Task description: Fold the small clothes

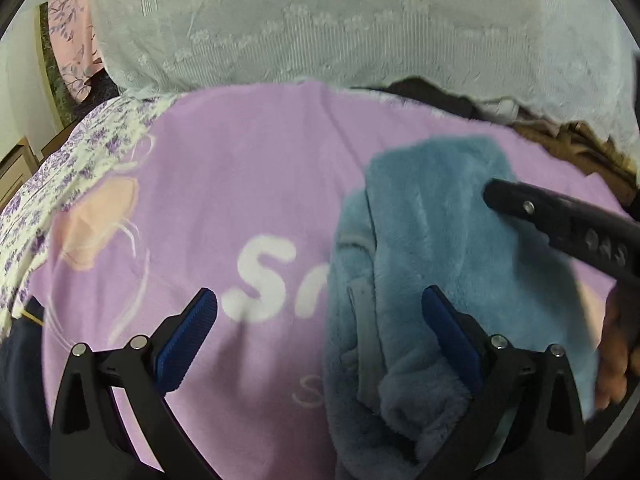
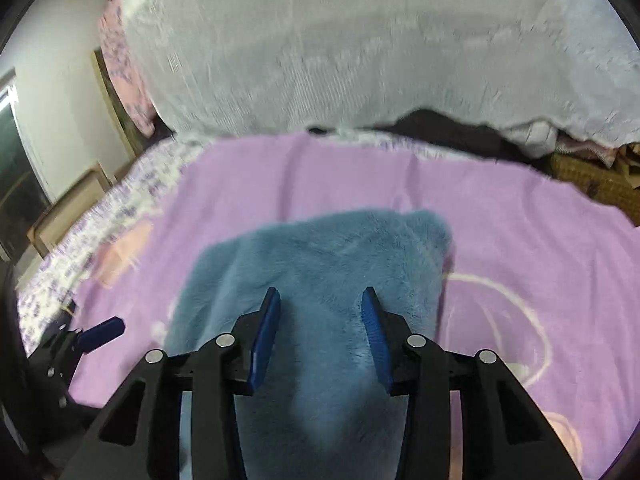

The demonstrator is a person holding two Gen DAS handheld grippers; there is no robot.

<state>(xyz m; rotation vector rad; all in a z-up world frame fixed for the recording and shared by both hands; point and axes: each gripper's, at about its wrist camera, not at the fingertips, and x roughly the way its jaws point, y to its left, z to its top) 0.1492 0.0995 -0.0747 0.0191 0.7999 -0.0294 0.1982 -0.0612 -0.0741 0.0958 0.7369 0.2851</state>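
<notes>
Left wrist view: the left gripper (image 1: 320, 312) hangs with its jaws wide and empty over a purple blanket (image 1: 248, 168) spread on the bed. A blue fleece garment (image 1: 432, 240) lies on the blanket's right part, its near folds beside the right-hand jaw. Right wrist view: the right gripper (image 2: 320, 312) stands over the garment (image 2: 320, 252), jaws narrowed but parted, fleece showing between them; whether they pinch it is unclear.

text: white "Sn", cut off | on: purple blanket (image 1: 248, 168)
</notes>
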